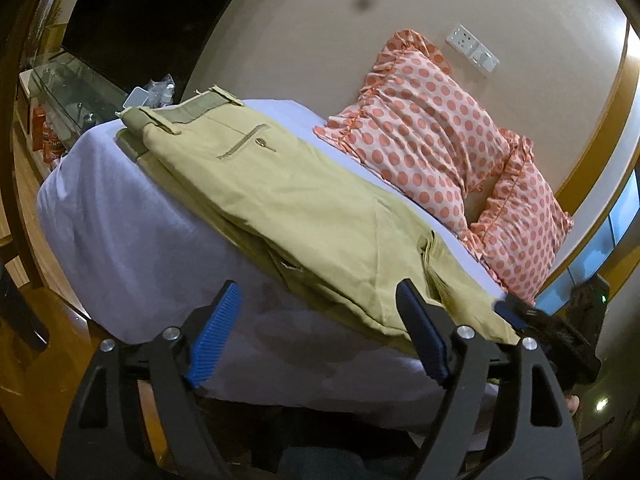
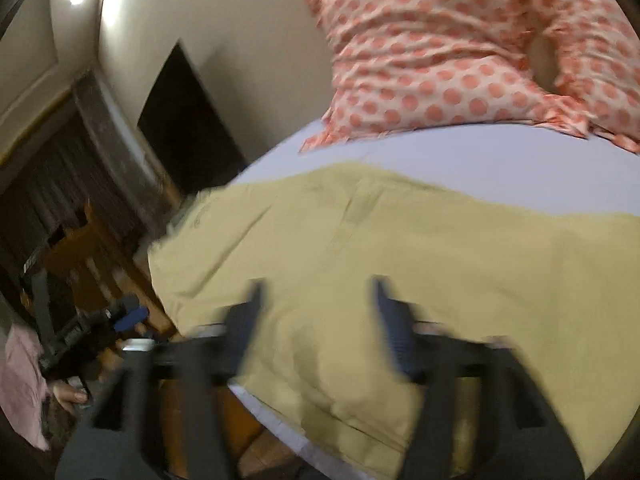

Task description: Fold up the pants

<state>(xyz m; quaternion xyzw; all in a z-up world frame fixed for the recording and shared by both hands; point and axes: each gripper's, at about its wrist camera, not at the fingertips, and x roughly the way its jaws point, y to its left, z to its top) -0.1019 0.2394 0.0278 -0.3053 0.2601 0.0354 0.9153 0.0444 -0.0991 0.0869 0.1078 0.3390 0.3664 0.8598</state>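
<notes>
Lying folded lengthwise on the bed (image 1: 120,216), the pants (image 1: 288,208) could slide off if either gaping gripper, left (image 1: 316,332) or right (image 2: 316,320), snags the near edge.

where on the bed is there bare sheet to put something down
Bare sheet lies between the pants and the bed's left edge. A narrow strip separates pants and polka-dot pillows; that far side is crowded.

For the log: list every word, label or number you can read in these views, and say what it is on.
No text can be read in either view.
Red packets on the shelf beside the bed: print too small to read.
Pants: round mark near the waistband, blurred, unreadable.
Wall socket plate: no lettering visible.
</notes>
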